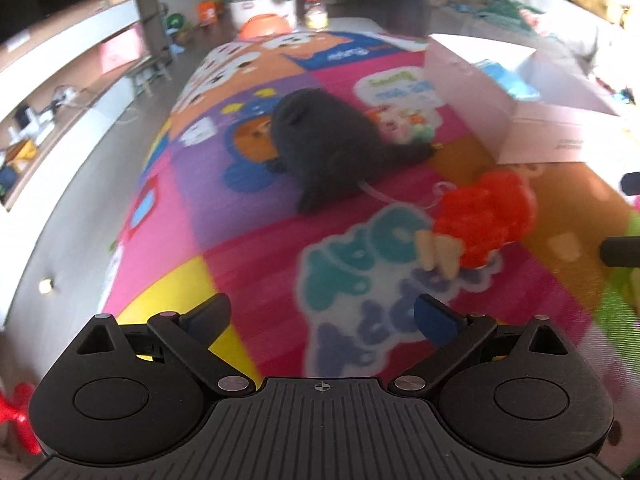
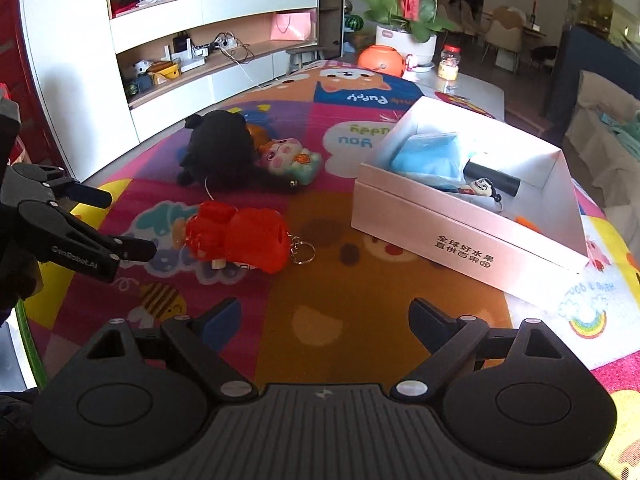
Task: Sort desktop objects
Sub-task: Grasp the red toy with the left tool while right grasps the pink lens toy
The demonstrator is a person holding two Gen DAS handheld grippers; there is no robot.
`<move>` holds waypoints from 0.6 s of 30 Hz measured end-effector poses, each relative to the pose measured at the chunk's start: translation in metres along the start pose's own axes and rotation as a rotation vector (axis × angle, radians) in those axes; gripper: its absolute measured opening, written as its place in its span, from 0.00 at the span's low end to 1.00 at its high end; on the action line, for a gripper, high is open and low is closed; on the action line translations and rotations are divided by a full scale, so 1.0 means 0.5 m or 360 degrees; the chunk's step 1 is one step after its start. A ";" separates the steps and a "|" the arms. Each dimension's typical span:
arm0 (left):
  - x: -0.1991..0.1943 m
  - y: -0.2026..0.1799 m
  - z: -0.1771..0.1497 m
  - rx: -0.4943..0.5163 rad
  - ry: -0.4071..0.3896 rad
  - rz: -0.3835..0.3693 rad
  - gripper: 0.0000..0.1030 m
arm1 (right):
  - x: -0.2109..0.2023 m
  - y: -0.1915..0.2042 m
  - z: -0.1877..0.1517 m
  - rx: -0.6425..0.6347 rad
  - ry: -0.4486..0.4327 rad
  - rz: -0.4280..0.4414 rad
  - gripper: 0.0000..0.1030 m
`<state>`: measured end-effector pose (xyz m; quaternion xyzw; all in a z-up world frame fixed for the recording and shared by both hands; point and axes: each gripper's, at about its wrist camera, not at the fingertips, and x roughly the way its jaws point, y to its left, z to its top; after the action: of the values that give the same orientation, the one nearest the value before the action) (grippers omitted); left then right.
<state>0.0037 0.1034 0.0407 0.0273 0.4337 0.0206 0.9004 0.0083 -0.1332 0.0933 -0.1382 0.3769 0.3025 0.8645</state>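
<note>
A red toy with a keyring lies on the colourful mat, left of centre. Behind it lie a black plush and a small pink and green doll, touching each other. A white box stands open at the right, holding a blue item, a black cylinder and a small figure. My right gripper is open over bare mat, nothing between its fingers. My left gripper is open just left of the red toy, apart from it.
At the table's far end stand an orange round container, a jar and a flower pot. Wall shelves run along the left. A cardboard box sits off the table's right side.
</note>
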 end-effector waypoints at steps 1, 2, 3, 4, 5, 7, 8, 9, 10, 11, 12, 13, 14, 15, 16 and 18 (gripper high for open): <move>0.000 -0.011 0.003 0.0020 -0.0011 -0.0026 0.98 | -0.002 0.000 -0.001 0.0001 0.0001 -0.0013 0.89; 0.001 -0.024 0.006 0.0050 -0.0025 -0.0060 0.98 | -0.003 -0.001 -0.002 0.0002 0.0005 -0.0027 0.89; 0.003 -0.043 0.008 0.0083 -0.0039 -0.0089 0.98 | -0.005 -0.004 -0.004 0.0004 0.0010 -0.0042 0.89; 0.003 -0.061 0.009 0.0128 -0.0061 -0.0125 0.98 | -0.007 -0.008 -0.009 0.0007 0.0015 -0.0060 0.89; 0.003 -0.079 0.010 0.0180 -0.0084 -0.0158 0.98 | -0.009 -0.014 -0.015 0.0012 0.0021 -0.0081 0.89; 0.007 -0.122 0.011 0.0312 -0.0143 -0.0203 0.98 | -0.018 -0.031 -0.030 0.0044 0.0032 -0.0141 0.89; 0.011 -0.138 0.011 0.0368 -0.0171 -0.0206 0.98 | -0.025 -0.041 -0.039 0.0073 0.0039 -0.0172 0.89; 0.019 -0.155 0.015 0.0422 -0.0190 -0.0190 0.98 | -0.033 -0.054 -0.049 0.0111 0.0044 -0.0196 0.89; 0.027 -0.163 0.017 0.0448 -0.0193 -0.0169 0.98 | -0.044 -0.067 -0.060 0.0154 0.0048 -0.0218 0.89; 0.034 -0.169 0.021 0.0460 -0.0193 -0.0156 0.97 | -0.056 -0.080 -0.071 0.0202 0.0051 -0.0241 0.89; 0.042 -0.170 0.025 0.0463 -0.0191 -0.0153 0.94 | -0.069 -0.093 -0.084 0.0252 0.0056 -0.0263 0.90; 0.046 -0.170 0.029 0.0461 -0.0186 -0.0152 0.88 | -0.083 -0.104 -0.098 0.0299 0.0060 -0.0273 0.95; 0.050 -0.168 0.034 0.0459 -0.0180 -0.0154 0.83 | -0.097 -0.113 -0.112 0.0338 0.0065 -0.0264 0.97; 0.053 -0.167 0.038 0.0453 -0.0180 -0.0164 0.81 | -0.110 -0.118 -0.126 0.0365 0.0075 -0.0233 1.00; 0.054 -0.167 0.039 0.0455 -0.0180 -0.0167 0.74 | -0.120 -0.119 -0.139 0.0376 0.0086 -0.0197 1.00; 0.055 -0.170 0.043 0.0457 -0.0179 -0.0180 0.66 | -0.130 -0.110 -0.160 0.0351 0.0115 -0.0161 1.00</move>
<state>0.0390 0.0196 0.0270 0.1324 0.3819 -0.0938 0.9099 -0.0370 -0.2406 0.0874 -0.0720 0.4313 0.2099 0.8745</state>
